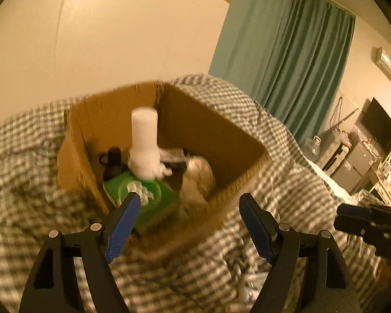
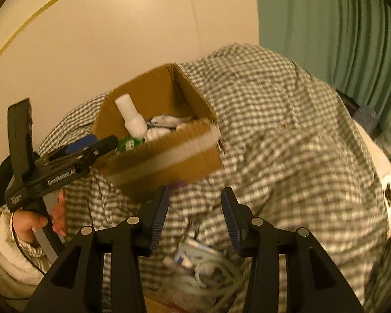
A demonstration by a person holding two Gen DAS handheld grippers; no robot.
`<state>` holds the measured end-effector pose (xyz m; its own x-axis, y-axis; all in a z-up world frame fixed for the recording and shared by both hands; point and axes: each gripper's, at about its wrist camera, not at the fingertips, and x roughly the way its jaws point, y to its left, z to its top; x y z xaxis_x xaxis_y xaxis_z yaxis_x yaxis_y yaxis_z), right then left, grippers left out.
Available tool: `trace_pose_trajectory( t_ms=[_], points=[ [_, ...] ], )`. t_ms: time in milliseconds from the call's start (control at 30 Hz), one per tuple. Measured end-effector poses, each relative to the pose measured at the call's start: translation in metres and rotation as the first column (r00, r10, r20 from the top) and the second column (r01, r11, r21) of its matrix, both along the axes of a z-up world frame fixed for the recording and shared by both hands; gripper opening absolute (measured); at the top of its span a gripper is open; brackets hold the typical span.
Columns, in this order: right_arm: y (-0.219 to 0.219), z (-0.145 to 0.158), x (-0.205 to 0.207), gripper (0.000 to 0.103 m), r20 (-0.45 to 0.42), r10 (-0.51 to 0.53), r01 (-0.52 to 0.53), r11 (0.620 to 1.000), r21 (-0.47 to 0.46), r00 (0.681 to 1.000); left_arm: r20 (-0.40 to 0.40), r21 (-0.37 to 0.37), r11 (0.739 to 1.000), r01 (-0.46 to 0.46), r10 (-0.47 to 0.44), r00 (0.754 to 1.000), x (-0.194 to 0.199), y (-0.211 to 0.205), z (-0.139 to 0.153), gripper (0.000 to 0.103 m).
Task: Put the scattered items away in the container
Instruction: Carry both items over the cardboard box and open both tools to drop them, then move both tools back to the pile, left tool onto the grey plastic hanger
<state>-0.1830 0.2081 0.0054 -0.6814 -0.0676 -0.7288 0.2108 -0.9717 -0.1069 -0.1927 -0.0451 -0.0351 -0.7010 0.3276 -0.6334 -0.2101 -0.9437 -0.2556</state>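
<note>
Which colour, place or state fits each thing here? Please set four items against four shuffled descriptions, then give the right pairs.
Things:
1. white bottle
2. green packet
3. cardboard box
4. left gripper

Descriptions:
A. open, nothing between its fingers
B. sits on the checked blanket
C. stands up tallest inside the box
D. lies in the box at the bottle's foot

Pairs: 1-C, 2-D, 3-B, 4-A
</note>
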Motion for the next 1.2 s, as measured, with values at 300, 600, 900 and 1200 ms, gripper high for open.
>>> trace_pose_trajectory(
  t_ms=[300,600,900,1200],
  points=[
    [0.023,-0.003,0.031,0.052,0.017,-0.058,0.059,0.997,-0.055,0.998,0.034,-0.042,0.999,0.023,-0.022,0.999,0.042,0.018,-0.020,0.087],
    [0.034,-0.014,0.041,0.052,0.068,-0.106,0.110,0.992,-0.063,0.992,0.169,-0.059,0.985,0.160,-0.148,0.974,0.069,0.055,-0.060,0.087],
    [0.035,-0.026,0.038,0.054,0.118,-0.116,0.121,0.992,-0.035,0.986,0.210,-0.101,0.923,0.372,-0.345,0.915,0.096,0.108,-0.086,0.087],
    [0.038,-0.039,0.034,0.057,0.174,-0.154,0.155,0.988,0.008,0.973,0.283,-0.085,0.854,0.513,-0.473,0.834,0.100,0.139,-0.116,0.047]
  ],
)
